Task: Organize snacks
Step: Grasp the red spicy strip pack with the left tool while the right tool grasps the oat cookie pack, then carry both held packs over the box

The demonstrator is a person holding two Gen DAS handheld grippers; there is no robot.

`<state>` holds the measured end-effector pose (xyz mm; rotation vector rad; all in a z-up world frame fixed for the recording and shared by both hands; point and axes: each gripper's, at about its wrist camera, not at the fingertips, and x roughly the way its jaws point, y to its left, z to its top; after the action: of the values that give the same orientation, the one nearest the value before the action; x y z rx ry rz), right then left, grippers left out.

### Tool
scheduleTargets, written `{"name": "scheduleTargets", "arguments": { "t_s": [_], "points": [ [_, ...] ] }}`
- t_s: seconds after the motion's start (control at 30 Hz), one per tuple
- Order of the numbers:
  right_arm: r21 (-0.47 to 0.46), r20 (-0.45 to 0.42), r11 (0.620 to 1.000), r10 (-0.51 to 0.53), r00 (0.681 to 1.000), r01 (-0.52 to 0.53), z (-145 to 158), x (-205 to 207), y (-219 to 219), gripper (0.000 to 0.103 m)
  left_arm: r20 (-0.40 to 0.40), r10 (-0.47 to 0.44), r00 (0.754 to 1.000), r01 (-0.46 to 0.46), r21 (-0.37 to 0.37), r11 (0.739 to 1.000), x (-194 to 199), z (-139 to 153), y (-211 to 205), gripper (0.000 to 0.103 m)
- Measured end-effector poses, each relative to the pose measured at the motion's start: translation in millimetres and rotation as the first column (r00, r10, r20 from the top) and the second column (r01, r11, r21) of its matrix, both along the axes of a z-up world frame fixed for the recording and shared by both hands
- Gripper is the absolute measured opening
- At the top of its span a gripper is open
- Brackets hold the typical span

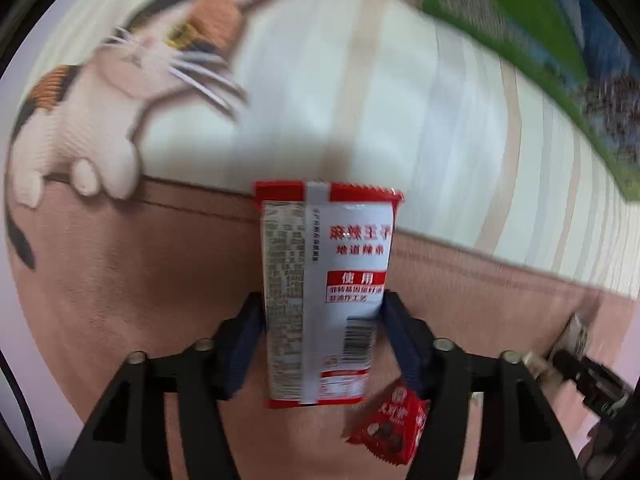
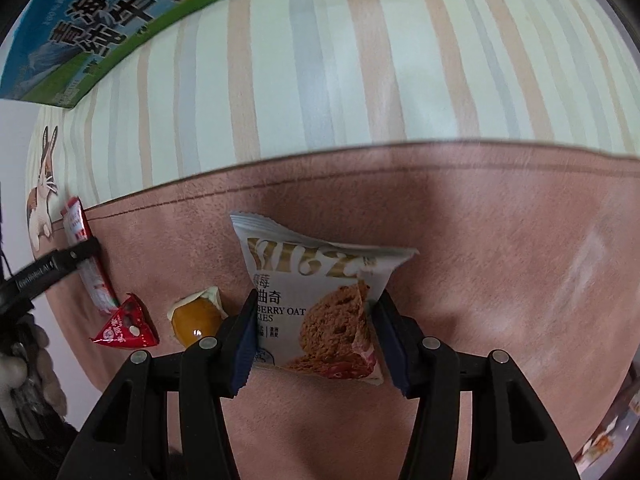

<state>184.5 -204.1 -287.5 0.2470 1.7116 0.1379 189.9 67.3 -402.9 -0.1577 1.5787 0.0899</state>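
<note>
My left gripper [image 1: 323, 306] is shut on a long red-and-white snack packet [image 1: 324, 292], held back side up above the pink cloth. It also shows in the right wrist view [image 2: 86, 264], at the far left. My right gripper [image 2: 316, 306] is shut on a white oat-cookie packet [image 2: 320, 304] above the cloth. A small red triangular chocolate packet [image 2: 126, 326] lies on the cloth; it also shows in the left wrist view [image 1: 394, 428], below my left fingers. A small yellow wrapped cake [image 2: 196, 316] lies just left of my right gripper.
The cloth [image 2: 500, 280] is pink in front and striped behind, with a cat picture [image 1: 100, 92] at the left. A green-and-blue milk carton box [image 2: 100, 20] stands at the back. More packets [image 2: 600, 444] sit at the lower right edge.
</note>
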Motion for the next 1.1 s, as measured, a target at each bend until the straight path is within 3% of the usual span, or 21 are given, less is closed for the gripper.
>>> {"name": "scheduleTargets", "arguments": {
  "t_s": [0.17, 0.3, 0.37, 0.43, 0.67, 0.87, 1.1],
  "points": [
    [0.002, -0.023, 1.0, 0.007, 1.0, -0.007, -7, -5, 5, 0.066, 0.006, -0.057, 0.998, 0.057, 0.041, 0.998, 3, -8, -16, 0.062],
    [0.004, -0.031, 1.0, -0.005, 0.999, 0.005, -12, -6, 6, 0.066, 0.029, -0.038, 0.999, 0.037, 0.029, 0.999, -13, 4, 5, 0.051],
    [0.013, -0.027, 1.0, -0.023, 0.999, 0.024, -15, -5, 5, 0.064, 0.036, -0.042, 0.998, 0.041, 0.032, 0.999, -15, 7, 5, 0.048],
    [-0.008, -0.011, 1.0, -0.019, 1.0, 0.019, -15, -7, 2, 0.054, 0.042, -0.044, 0.998, 0.043, 0.026, 0.999, -17, 13, 0, 0.046],
    [0.022, 0.031, 1.0, -0.008, 0.999, 0.008, 0, -16, 6, 0.051, 0.081, -0.055, 0.995, 0.054, 0.011, 0.998, -7, 67, 6, 0.045],
    [0.082, 0.1, 0.997, 0.007, 0.995, -0.016, 39, -15, -7, 0.051, 0.168, -0.065, 0.984, 0.072, -0.039, 0.997, -10, 124, 1, 0.045],
    [0.201, 0.245, 0.978, 0.011, 0.97, -0.061, 135, 3, -8, 0.051, 0.31, -0.132, 0.941, 0.175, -0.113, 0.978, -8, 216, -24, 0.045]
  ]
}}
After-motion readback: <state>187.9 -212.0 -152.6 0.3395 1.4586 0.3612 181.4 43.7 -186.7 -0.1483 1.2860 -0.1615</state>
